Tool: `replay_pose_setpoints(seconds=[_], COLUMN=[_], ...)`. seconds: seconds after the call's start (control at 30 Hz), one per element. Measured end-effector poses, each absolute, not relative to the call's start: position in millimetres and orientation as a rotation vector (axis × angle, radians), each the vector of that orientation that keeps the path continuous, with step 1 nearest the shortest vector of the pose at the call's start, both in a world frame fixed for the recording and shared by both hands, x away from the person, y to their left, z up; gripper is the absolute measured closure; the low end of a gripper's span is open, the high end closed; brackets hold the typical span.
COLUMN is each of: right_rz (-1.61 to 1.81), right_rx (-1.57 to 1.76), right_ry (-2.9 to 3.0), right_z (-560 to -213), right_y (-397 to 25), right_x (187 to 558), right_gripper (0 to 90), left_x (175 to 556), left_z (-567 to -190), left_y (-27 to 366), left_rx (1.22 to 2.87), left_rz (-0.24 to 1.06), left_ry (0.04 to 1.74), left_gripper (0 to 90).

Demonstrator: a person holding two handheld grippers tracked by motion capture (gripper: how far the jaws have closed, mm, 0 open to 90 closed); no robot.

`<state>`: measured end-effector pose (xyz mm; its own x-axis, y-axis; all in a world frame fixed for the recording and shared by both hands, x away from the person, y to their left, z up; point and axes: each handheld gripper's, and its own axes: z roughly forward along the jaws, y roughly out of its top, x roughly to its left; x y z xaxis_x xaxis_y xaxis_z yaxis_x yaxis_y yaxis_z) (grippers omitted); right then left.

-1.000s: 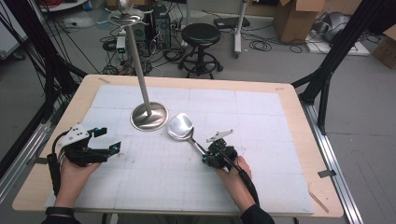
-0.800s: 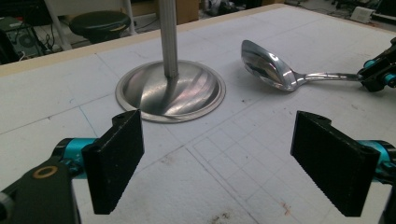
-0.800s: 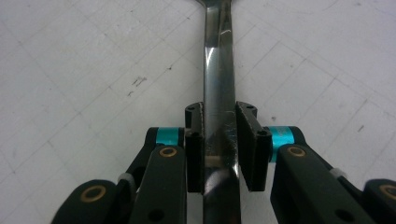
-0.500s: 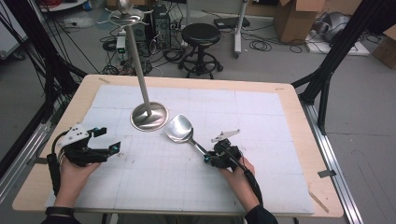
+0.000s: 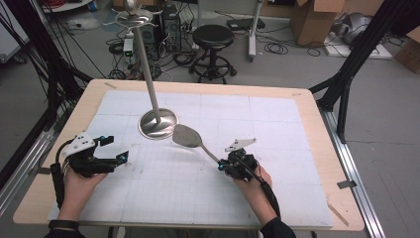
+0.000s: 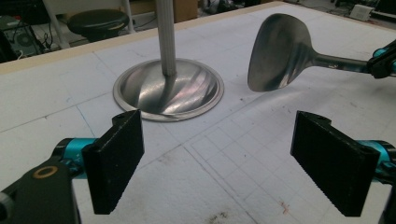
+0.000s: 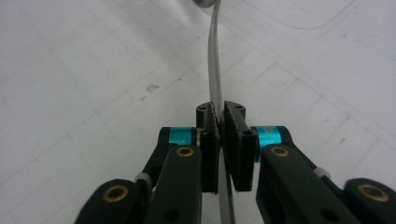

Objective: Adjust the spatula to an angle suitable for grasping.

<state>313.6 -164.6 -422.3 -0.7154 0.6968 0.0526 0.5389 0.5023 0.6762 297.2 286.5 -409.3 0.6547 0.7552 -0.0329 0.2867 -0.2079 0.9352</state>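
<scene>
White gridded mat (image 5: 198,198) covers a wooden bench (image 5: 317,129), workshop floor beyond. Nearest the person, both forearms come in from the bottom edge of the high view.

Left gripper (image 5: 110,152) — low over the mat at the left side, jaws spread wide, nothing between them. In the left gripper view, its two black pads (image 6: 116,163) stand far apart with bare mat in the gap.

Right gripper (image 5: 224,165) — jaws closed tight on the thin handle of a metal spatula (image 5: 190,139). The right gripper view shows the handle (image 7: 215,74) edge-on, pinched between the pads. The spatula's blade is raised off the mat, tilted, pointing up-left from the gripper toward the stand.

Farther out: a metal stand with a round domed base (image 5: 157,123) resting on the mat, a slim pole (image 5: 146,69) rising from it. Spatula blade (image 6: 278,51) hangs just beside the base's right rim, apart from it.

Behind the bench — a black stool (image 5: 213,37), cables, cardboard boxes (image 5: 317,20) on the floor.
</scene>
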Motion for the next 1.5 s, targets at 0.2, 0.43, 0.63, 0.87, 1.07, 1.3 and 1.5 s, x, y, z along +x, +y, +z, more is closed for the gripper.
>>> replay_pose_setpoints(seconds=[0.2, 0.43, 0.63, 0.87, 1.07, 1.3, 1.5], right_rz=[0.894, 0.727, 0.708, 0.764, 0.782, 0.832, 0.913], right_rx=[1.117, 0.99, 1.086, 1.136, 1.128, 1.107, 1.1], right_ry=[2.52, 2.46, 2.477, 2.513, 2.538, 2.57, 2.582], right_z=[-432.1, -429.7, -427.6, -427.6, -426.7, -426.6, -426.1], right_y=[-163.2, -148.9, -147.3, -152.0, -155.0, -162.8, -170.3], right_x=[320.7, 311.4, 316.0, 320.3, 323.2, 323.5, 321.2], right_gripper=[73.0, 64.8, 66.3, 74.2, 75.3, 75.4, 75.4], left_x=[298.0, 297.8, 297.2, 296.0, 296.0, 296.5, 296.6], left_z=[-409.8, -409.9, -409.4, -408.7, -409.3, -410.1, -410.1], left_y=[287.2, 286.8, 286.7, 286.9, 287.8, 288.0, 287.8], left_rx=[1.781, 1.778, 1.78, 1.774, 1.775, 1.775, 1.779], left_rz=[0.534, 0.532, 0.533, 0.531, 0.528, 0.527, 0.529], left_ry=[0.838, 0.839, 0.837, 0.836, 0.839, 0.842, 0.838], left_gripper=[17.9, 17.9, 18.0, 18.0, 18.1, 18.1, 18.1])
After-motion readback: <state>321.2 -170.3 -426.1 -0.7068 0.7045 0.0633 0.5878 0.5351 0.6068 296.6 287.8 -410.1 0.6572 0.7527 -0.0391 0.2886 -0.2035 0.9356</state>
